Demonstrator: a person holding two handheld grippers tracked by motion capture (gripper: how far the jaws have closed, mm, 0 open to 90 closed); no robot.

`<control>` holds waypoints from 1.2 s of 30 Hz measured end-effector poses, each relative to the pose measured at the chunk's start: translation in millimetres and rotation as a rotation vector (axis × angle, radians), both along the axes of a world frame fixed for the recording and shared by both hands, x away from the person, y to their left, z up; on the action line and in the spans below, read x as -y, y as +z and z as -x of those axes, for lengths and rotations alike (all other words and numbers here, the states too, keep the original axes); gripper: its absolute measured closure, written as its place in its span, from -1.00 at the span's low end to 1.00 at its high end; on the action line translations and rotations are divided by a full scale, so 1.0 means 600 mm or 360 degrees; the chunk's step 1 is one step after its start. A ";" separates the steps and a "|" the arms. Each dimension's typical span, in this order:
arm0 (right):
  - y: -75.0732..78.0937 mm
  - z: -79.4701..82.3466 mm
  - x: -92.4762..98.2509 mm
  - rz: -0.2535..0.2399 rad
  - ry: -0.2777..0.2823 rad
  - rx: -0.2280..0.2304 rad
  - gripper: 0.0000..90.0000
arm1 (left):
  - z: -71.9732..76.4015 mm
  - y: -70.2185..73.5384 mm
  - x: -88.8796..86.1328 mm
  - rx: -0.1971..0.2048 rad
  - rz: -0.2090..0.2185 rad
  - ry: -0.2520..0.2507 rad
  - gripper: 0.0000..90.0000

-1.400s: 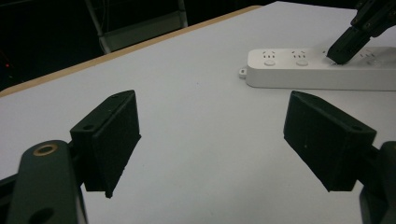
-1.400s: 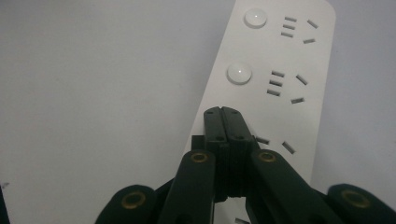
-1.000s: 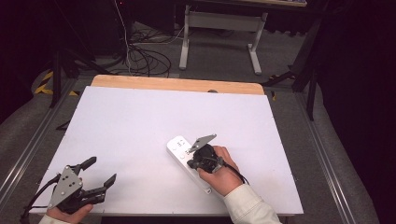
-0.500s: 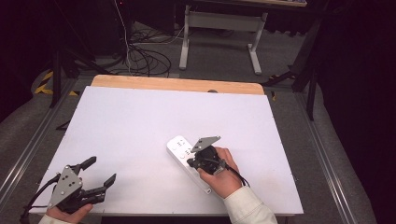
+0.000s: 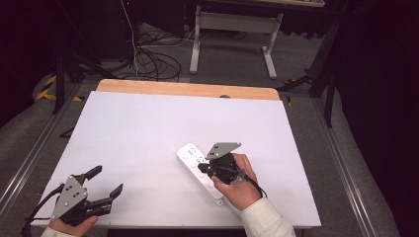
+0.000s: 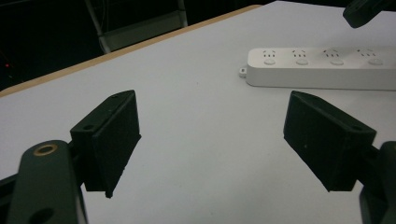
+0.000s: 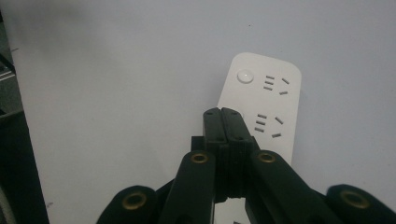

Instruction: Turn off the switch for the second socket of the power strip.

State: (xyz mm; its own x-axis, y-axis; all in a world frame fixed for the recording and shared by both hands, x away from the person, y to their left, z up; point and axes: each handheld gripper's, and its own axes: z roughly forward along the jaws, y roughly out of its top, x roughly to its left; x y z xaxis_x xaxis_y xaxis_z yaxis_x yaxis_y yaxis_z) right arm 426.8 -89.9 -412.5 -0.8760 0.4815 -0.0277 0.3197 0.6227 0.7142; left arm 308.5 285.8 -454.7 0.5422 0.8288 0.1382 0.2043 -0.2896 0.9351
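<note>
High view looks forward and down over the whole tabletop (image 5: 148, 128), both gripper views ride low and close — all three share the power strip (image 5: 200, 170).

At the table's near left corner, the left hand (image 5: 69, 224) grips the left gripper (image 5: 101, 182), held low with its two black jaws spread wide and pointing up and to the right across the table; its grey three-cornered plate faces up and a cable trails back from it. In the left gripper view the two pads (image 6: 114, 140) stand far apart. To the right, the right hand (image 5: 239, 182), wrist in a pale sleeve (image 5: 264, 222), holds the right gripper (image 5: 203, 169) angled left. In the right gripper view its jaws are pressed together, tips pointing down.
</note>
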 end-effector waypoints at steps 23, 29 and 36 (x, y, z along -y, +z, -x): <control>0.025 0.009 0.024 -0.0213 0.0020 0.0165 0.18 | -0.001 0.000 0.001 -0.0002 0.0007 -0.0004 -0.58; 0.033 0.017 0.036 -0.0266 0.0035 0.0182 -0.03 | -0.002 0.000 0.001 -0.0002 -0.0010 -0.0007 -0.58; 0.035 0.021 0.040 -0.0283 0.0041 0.0185 -0.15 | -0.002 0.000 0.001 -0.0001 -0.0007 -0.0008 -0.58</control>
